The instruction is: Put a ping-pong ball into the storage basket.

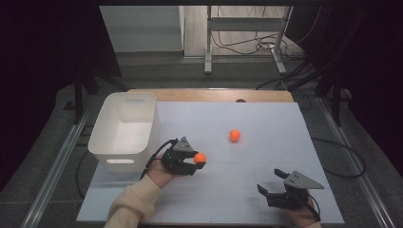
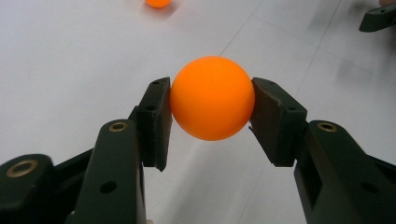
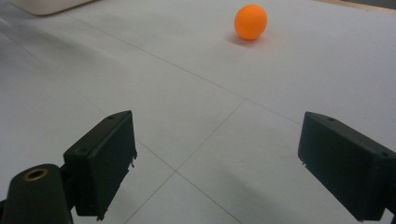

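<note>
My left gripper (image 1: 198, 160) is shut on an orange ball (image 1: 200, 158), held a little above the white tabletop (image 1: 266, 161) just right of the bin. In the left gripper view both pads press the sides of that orange ball (image 2: 212, 98). A second orange ball (image 1: 235, 135) rests on the table farther back, seen as well in the right gripper view (image 3: 251, 21) and at the top edge of the left gripper view (image 2: 158, 3). My right gripper (image 1: 270, 182) sits near the front right of the table, open, with nothing between its fingers (image 3: 100, 161).
A white plastic bin (image 1: 124, 130) stands at the table's left, with nothing visible inside. A wooden strip (image 1: 209, 95) runs along the far edge. Cables and desk legs (image 1: 247, 42) lie on the floor beyond. The person's sleeve (image 1: 130, 204) enters from the bottom.
</note>
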{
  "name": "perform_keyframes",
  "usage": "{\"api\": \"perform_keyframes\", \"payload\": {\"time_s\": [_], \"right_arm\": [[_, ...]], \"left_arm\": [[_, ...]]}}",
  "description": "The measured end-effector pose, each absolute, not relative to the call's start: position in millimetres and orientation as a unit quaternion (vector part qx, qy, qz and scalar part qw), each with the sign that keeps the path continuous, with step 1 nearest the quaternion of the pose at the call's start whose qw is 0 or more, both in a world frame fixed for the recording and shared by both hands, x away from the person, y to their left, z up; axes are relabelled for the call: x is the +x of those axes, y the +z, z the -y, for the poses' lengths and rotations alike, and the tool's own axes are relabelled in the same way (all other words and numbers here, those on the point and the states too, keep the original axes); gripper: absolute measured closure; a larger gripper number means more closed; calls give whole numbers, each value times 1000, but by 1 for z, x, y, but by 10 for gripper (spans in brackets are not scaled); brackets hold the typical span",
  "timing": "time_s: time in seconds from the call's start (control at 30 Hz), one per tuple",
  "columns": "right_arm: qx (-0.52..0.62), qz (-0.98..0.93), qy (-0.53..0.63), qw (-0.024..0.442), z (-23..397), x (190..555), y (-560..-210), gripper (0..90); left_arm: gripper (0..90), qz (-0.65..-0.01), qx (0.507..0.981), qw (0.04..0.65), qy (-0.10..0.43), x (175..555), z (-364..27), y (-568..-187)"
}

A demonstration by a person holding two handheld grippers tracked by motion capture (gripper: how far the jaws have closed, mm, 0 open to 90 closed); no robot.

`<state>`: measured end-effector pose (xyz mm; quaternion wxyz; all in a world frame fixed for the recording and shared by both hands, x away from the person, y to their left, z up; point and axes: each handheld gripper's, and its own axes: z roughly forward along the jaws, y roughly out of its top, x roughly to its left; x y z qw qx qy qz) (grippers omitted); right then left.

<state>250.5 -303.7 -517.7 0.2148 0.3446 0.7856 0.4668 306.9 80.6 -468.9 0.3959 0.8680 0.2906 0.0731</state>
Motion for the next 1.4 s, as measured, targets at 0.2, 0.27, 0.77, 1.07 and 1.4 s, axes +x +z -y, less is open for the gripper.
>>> {"api": "perform_keyframes", "payload": {"time_s": [0.2,0.27,0.77,1.07,1.4], "right_arm": [[342,-785,469,215,305,250,-517,116],[342,-785,470,215,305,250,-517,116],[344,-784,467,219,305,249,-516,116],[346,-785,466,218,305,250,-517,116],[345,-786,464,217,305,250,-517,116]], "left_arm": [[508,-289,868,396,76,305,-79,-468],[507,-289,868,397,78,305,-80,-467],[508,-288,858,413,98,298,-88,-456],[507,-282,852,429,100,294,-90,-448],[507,-287,839,446,118,292,-96,-440]]}}
